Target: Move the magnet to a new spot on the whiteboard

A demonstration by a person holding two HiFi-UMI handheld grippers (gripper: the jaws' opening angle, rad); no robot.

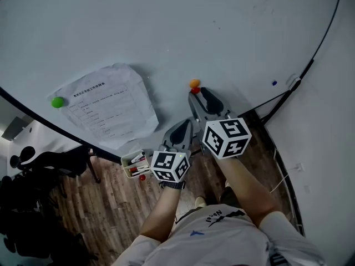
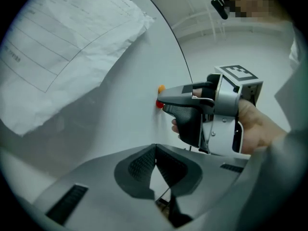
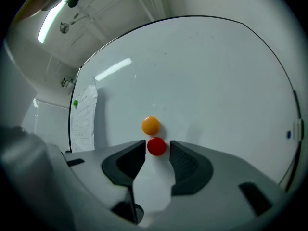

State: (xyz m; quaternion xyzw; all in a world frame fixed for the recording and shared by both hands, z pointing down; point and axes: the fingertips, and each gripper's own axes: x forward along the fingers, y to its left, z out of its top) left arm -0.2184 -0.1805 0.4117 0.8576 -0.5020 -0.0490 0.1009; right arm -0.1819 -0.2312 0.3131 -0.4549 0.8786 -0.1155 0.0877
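A red magnet [image 3: 156, 146] sticks to the whiteboard [image 1: 166, 32], just below an orange magnet [image 3: 150, 125]. My right gripper [image 3: 157, 144] is up against the board with the red magnet between its pads, a thin gap showing on each side, so it is open. In the head view the orange magnet [image 1: 194, 83] shows just above the right gripper [image 1: 197, 93], with the red magnet [image 1: 195, 90] at its tips. My left gripper [image 1: 180, 129] hangs lower and to the left, off the board, with its pads together on nothing [image 2: 155, 148].
A crumpled printed sheet [image 1: 108, 107] is pinned at the board's left by a green magnet [image 1: 57, 102]. A small blue magnet [image 1: 274, 83] sits far right. A box of markers [image 1: 135, 163] lies on the wooden floor below the board's edge.
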